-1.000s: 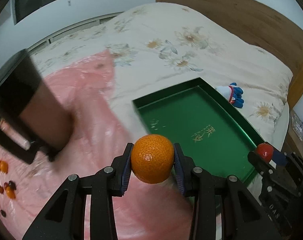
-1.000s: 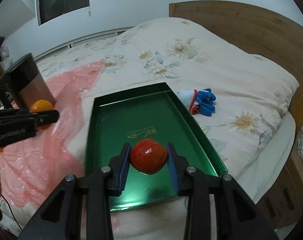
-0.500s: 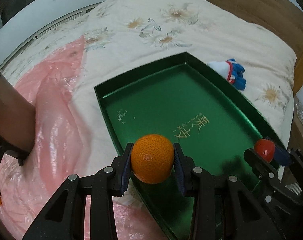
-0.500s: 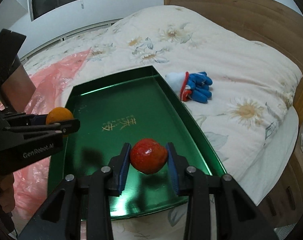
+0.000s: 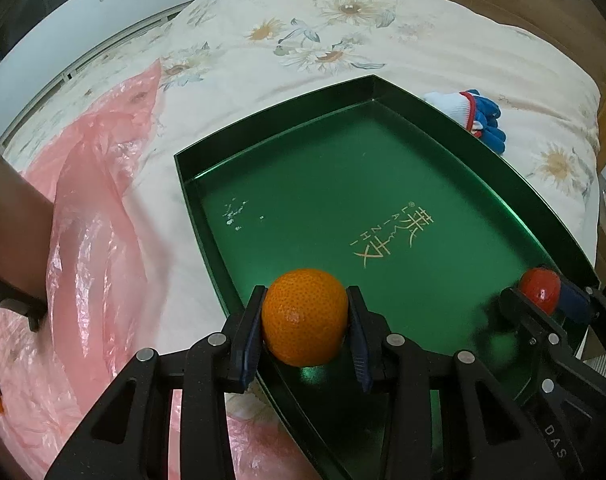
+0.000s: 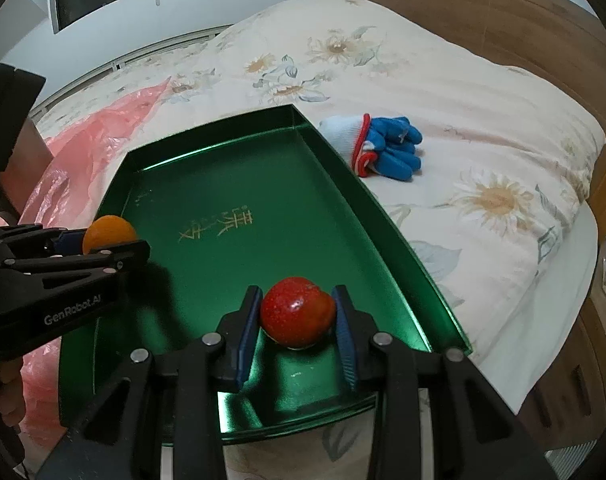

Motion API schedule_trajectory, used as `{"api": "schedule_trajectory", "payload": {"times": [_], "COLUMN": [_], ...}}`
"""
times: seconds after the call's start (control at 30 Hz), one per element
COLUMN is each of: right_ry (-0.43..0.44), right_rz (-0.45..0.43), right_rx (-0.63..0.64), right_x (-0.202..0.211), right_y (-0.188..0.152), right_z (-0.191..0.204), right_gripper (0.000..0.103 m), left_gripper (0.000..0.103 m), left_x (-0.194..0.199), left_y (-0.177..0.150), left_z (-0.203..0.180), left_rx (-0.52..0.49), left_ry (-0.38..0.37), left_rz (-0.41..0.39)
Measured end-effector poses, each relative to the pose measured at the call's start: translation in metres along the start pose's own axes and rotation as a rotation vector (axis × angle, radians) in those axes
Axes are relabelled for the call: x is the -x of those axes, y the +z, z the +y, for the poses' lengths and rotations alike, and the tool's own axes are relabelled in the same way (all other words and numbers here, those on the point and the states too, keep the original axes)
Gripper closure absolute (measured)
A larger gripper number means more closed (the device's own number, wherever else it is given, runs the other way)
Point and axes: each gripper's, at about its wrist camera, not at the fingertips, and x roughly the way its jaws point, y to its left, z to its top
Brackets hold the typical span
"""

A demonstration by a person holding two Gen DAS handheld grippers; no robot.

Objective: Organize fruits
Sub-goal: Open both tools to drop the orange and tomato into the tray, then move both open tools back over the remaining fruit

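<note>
step: carry-to-tray, both fruits over the green tray (image 5: 479, 152), neither set down yet (my read from the gap and shadows under them)
left gripper (image 5: 305, 322): closed on the orange (image 5: 305, 317), pads (image 5: 252, 328) pressed to both sides; fruit sits just inside the tray's 7 o'clock rim in the left wrist view
right gripper (image 6: 298, 318): closed on the red fruit (image 6: 298, 316) (tomato or small apple, can't tell which); it hangs over the tray's near end, about 6 o'clock in the right wrist view
tray: floor bare apart from gold lettering (image 6: 217, 226) at centre and some white specks near the far-left corner; rests on the floral bedspread (image 6: 443, 92)
next move: lower each fruit to the tray floor, then part the jaws; round fruit on a smooth floor will likely roll, so release low and near a wall or corner
spacing: orange (image 6: 108, 234) at 9 o'clock from the red fruit, well apart, no clash risk judged
pose: both grippers point forward and down across the tray, fingers roughly level; left one comes in over the left rim, right one over the near rim
clutter: pink plastic bag (image 5: 91, 208) at 9 o'clock of the tray, blue-and-white glove (image 6: 383, 152) just beside the right rim at 2 o'clock (neither in the path)
</note>
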Motion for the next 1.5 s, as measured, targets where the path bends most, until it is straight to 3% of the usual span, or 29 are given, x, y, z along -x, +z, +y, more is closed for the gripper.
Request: {"api": "schedule_trajectory", "payload": {"times": [0.3, 0.37, 0.4, 0.43, 0.53, 0.93, 1.27, 1.4, 1.5], "right_ry": [-0.022, -0.028, -0.038, -0.046, -0.063, -0.084, -0.021, 0.033, 0.074], "right_rz": [0.008, 0.006, 0.001, -0.011, -0.024, -0.064, -0.130, -0.155, -0.165], "right_rx": [0.015, 0.013, 0.011, 0.012, 0.015, -0.007, 0.023, 0.039, 0.063], "right_x": [-0.001, 0.000, 0.001, 0.004, 0.009, 0.055, 0.116, 0.140, 0.156], "right_y": [0.001, 0.001, 0.001, 0.001, 0.002, 0.002, -0.004, -0.009, -0.011], "right_z": [0.003, 0.003, 0.003, 0.003, 0.002, 0.008, 0.057, 0.089, 0.117], "right_gripper": [0.068, 0.042, 0.024, 0.017, 0.013, 0.006, 0.004, 0.000, 0.000], "left_gripper": [0.069, 0.068, 0.068, 0.066, 0.041, 0.040, 0.040, 0.037, 0.020], "left_x": [-0.003, -0.002, -0.001, 0.001, 0.013, 0.078, 0.159, 0.191, 0.219], "left_y": [-0.002, -0.003, -0.004, -0.004, -0.004, -0.013, -0.061, -0.088, -0.110], "left_z": [-0.003, -0.003, -0.004, -0.004, -0.003, 0.021, 0.088, 0.125, 0.157], "left_rx": [0.000, -0.004, -0.003, -0.002, 0.004, 0.038, 0.107, 0.137, 0.170], "left_ry": [-0.017, -0.025, -0.029, -0.033, -0.035, -0.055, -0.021, 0.011, 0.042], "left_rz": [-0.005, 0.002, 0.004, 0.004, -0.036, -0.093, -0.129, -0.151, -0.197]}}
